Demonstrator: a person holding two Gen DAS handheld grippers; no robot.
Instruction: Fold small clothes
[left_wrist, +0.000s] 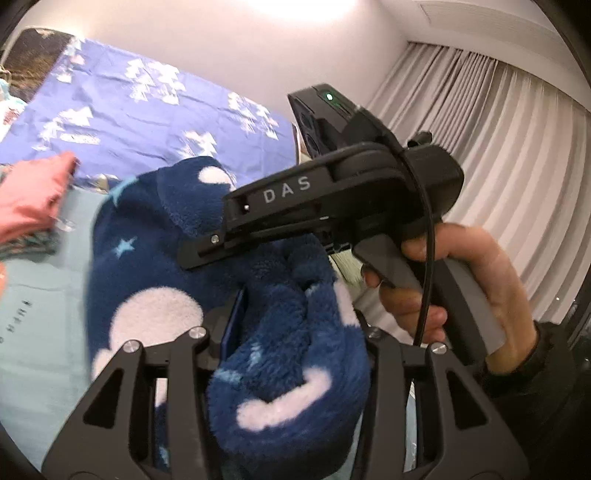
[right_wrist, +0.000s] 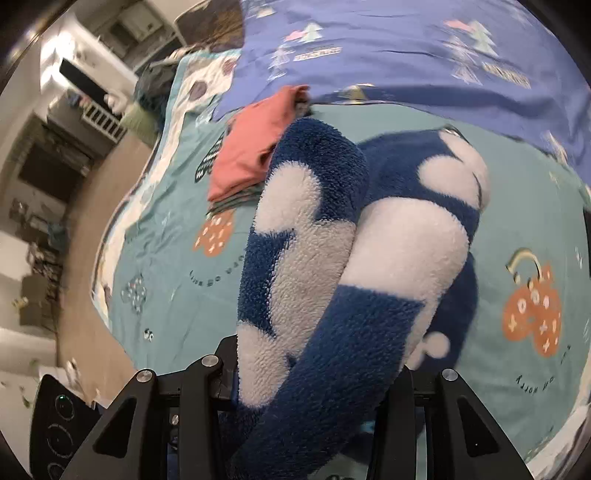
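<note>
We cannot see the fingertips of the left tool (left_wrist: 291, 354): the navy fleece garment (left_wrist: 288, 343) bulges over the gap and hides them. The same fleece (right_wrist: 332, 295) buries the right tool (right_wrist: 317, 387) from its own camera, so we cannot see how far its jaws stand apart. The pink folded cloth (left_wrist: 29, 199) is cut off by the left edge and smeared. The room beyond the bed (right_wrist: 159, 258) is too blurred to name its clutter.
</note>
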